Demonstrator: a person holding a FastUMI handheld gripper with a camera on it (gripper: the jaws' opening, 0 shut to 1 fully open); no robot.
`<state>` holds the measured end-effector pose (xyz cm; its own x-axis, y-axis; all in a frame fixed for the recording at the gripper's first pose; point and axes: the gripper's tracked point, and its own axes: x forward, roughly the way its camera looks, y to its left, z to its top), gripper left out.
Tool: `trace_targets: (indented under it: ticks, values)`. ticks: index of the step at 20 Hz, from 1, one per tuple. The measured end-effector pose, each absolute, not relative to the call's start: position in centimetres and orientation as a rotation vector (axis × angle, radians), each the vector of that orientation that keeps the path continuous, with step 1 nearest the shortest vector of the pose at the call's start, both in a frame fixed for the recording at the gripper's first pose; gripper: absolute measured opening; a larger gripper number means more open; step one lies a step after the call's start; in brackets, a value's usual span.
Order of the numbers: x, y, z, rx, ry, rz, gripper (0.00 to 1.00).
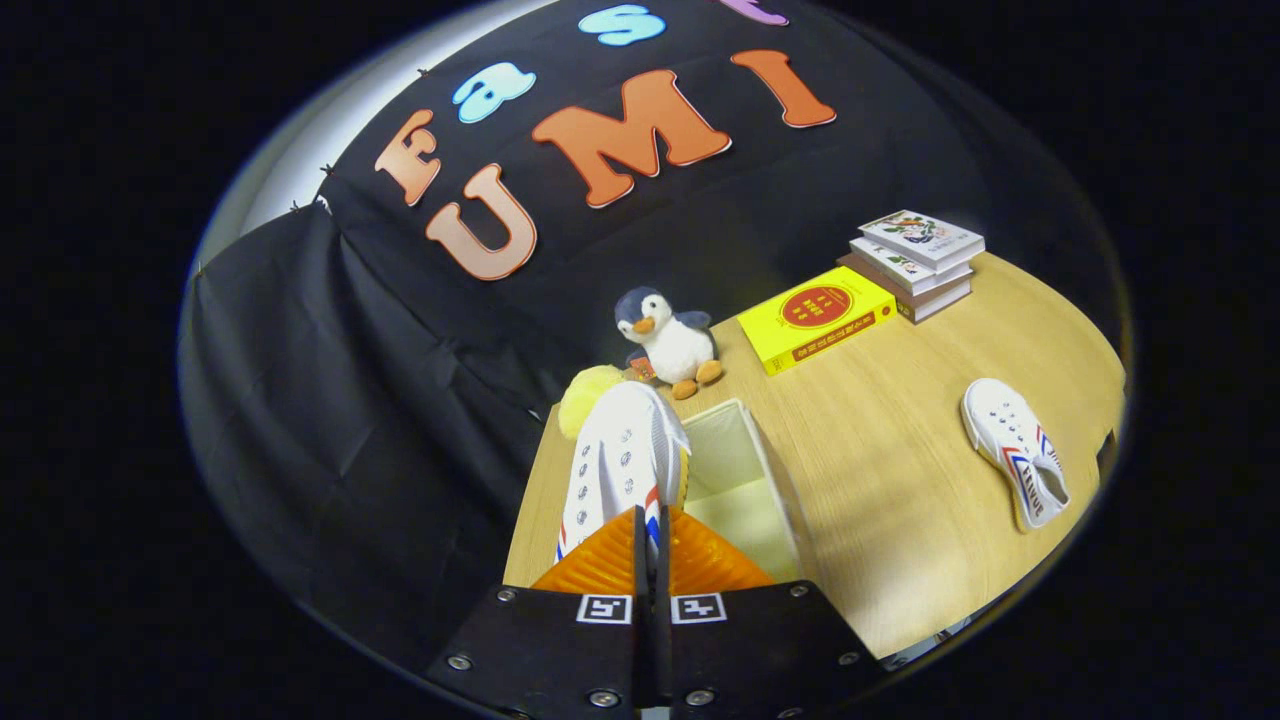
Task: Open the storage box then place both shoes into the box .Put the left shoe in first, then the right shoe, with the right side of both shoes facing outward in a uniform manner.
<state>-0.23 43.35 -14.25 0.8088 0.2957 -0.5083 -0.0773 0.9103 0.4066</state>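
Two shoes are in play: one white canvas shoe [622,460] is held in the gripper [650,545], whose fingers are closed almost together on a thin edge at the shoe's heel end, and it hangs over the near-left rim of the storage box [765,470]. The second shoe [1015,450] lies on its side on the table, well to the right of the box.

The box is open, with pale walls and nothing visible inside.

Judging by its look, the held shoe is light and soft. The canvas upper will fold under a pinch, while the rubber sole is stiffer and a little grippy. A thin hold at the heel lets the toe swing and droop, so it probably needs a slow, steady lowering. For the other shoe, the heel collar or the sole edge seems the firmest place to take hold.

Beyond the box sit a plush penguin [668,342] and a yellow fluffy ball [588,395]. Farther right of the penguin lies a yellow book [815,318], then a stack of books [915,262].

The wooden table [900,520] is smooth and flat, so a shoe may slide on it when nudged. Black cloth closes the booth behind and to the left of the box.
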Motion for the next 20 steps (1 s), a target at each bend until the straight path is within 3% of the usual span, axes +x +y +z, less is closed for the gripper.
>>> trace_targets:
  ticks: [18,20]
  values:
    - [2.7,47.7,-24.2,0.411,0.768,0.083,0.00]
    - [2.3,49.2,-23.6,0.463,0.780,0.145,0.05]
